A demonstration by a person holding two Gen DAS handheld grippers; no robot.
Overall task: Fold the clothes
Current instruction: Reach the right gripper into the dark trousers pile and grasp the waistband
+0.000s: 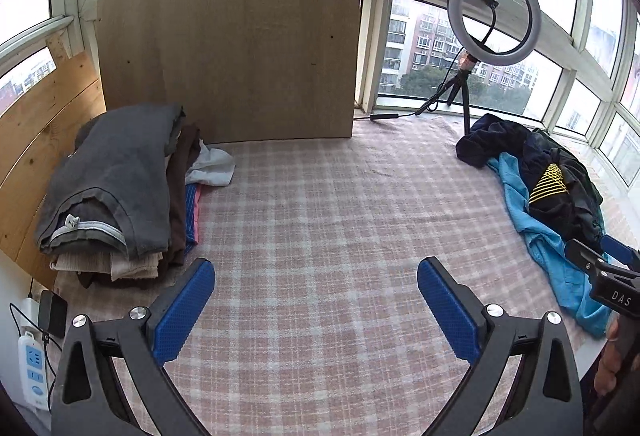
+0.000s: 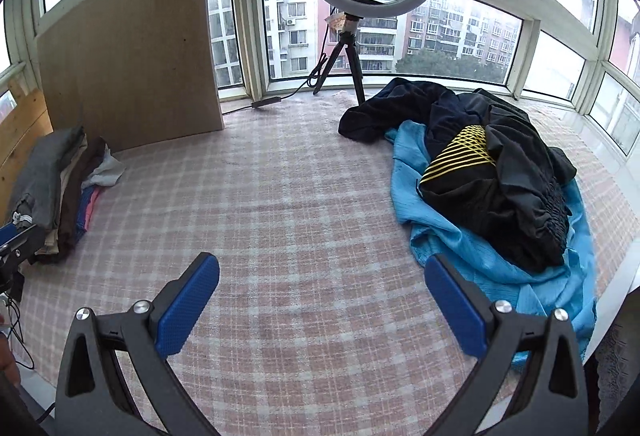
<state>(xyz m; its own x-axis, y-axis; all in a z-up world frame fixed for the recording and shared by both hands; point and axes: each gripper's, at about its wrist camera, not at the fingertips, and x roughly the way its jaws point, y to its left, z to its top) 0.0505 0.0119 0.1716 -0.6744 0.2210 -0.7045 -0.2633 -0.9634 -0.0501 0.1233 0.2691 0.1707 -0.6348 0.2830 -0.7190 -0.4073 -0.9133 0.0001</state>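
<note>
The right gripper (image 2: 320, 300) hangs wide open over the plaid blanket (image 2: 304, 204). A blue garment (image 2: 480, 252) under black clothes (image 2: 508, 176) lies right; a folded stack (image 2: 52, 188) sits left.

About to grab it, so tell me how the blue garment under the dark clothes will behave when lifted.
The blue garment looks thin and crumpled, so it will probably drape limply. The black clothes lie on it, so pulling would likely drag or spill them. Its slight sheen suggests it may slip.
</note>
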